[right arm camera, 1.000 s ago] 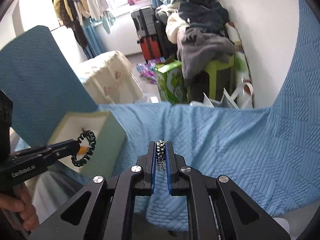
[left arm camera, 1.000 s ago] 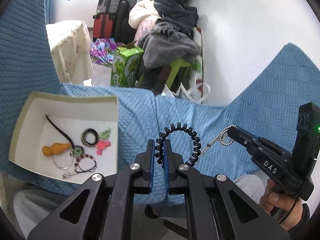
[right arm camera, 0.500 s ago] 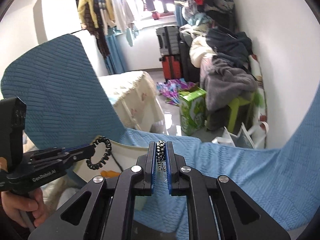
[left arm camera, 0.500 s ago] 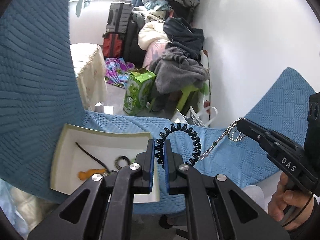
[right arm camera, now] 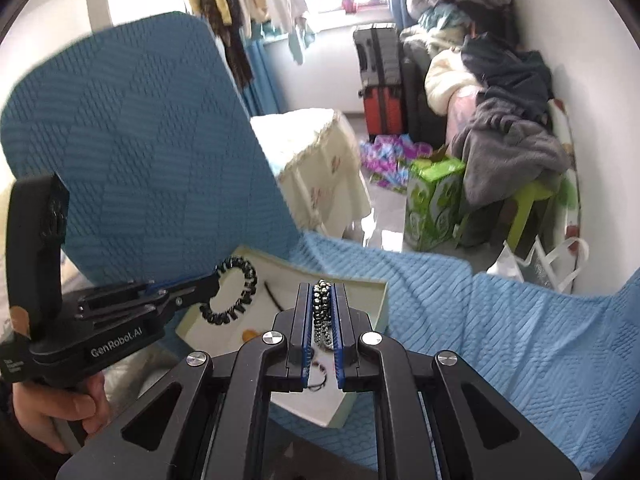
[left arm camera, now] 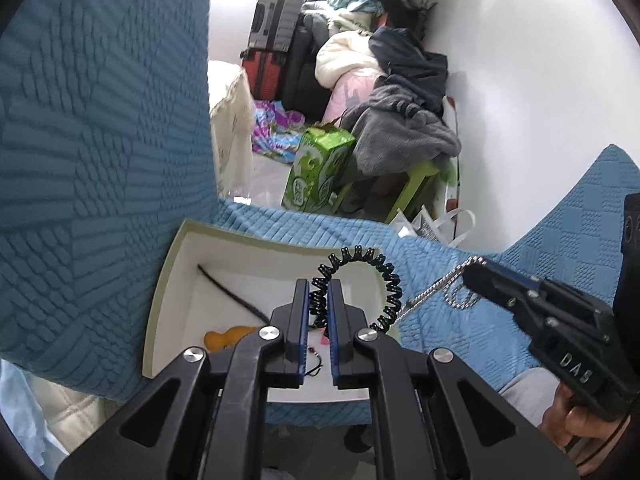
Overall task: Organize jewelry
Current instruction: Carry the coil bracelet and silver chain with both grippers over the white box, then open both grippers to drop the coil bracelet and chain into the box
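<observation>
My left gripper [left arm camera: 319,292] is shut on a black spiral coil bracelet [left arm camera: 390,280] and holds it above the open white jewelry box [left arm camera: 168,280]. It also shows in the right wrist view [right arm camera: 214,286], with the coil bracelet [right arm camera: 240,292] over the box [right arm camera: 372,292]. My right gripper [right arm camera: 323,300] is shut on a silver ball chain [right arm camera: 322,312], above the box's near right corner. In the left wrist view the right gripper [left arm camera: 470,276] holds the chain [left arm camera: 432,290], which hangs to the coil's right. The box holds an orange gourd charm [left arm camera: 224,338] and a black cord [left arm camera: 232,296].
The box rests on a blue quilted cover [left arm camera: 460,332] over a seat, whose back [left arm camera: 100,120] rises at the left. Beyond are a green carton [left arm camera: 316,170], suitcases [left arm camera: 272,40], piled clothes [left arm camera: 404,128] and a white wall [left arm camera: 540,100].
Both grippers have moved left, over the box, each still holding its piece. The box now sits under the left gripper's fingers instead of off to the left.
</observation>
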A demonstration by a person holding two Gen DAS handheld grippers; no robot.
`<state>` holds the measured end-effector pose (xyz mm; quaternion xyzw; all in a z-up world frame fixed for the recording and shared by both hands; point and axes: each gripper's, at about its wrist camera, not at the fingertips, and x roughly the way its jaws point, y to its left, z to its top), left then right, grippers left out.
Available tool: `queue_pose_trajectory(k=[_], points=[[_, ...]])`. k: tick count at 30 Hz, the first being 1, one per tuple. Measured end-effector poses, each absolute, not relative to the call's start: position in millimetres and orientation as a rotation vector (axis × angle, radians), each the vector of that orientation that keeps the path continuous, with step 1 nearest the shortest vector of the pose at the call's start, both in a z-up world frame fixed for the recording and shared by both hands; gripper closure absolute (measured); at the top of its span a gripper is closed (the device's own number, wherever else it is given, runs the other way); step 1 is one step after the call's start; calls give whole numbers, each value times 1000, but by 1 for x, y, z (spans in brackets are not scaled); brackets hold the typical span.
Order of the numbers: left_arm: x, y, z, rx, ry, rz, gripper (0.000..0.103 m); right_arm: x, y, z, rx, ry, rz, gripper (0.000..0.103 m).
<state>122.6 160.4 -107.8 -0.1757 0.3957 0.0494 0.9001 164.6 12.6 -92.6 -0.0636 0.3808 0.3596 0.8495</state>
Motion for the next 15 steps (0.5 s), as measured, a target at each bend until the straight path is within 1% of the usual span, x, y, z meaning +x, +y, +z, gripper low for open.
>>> queue_pose_trajectory(k=[6, 15], points=[[124, 171, -139, -389, 873, 114, 95, 166, 31, -135, -171, 891, 756, 96], [130, 182, -171, -405, 933, 125, 95, 169, 45, -173, -210, 950, 718, 96]])
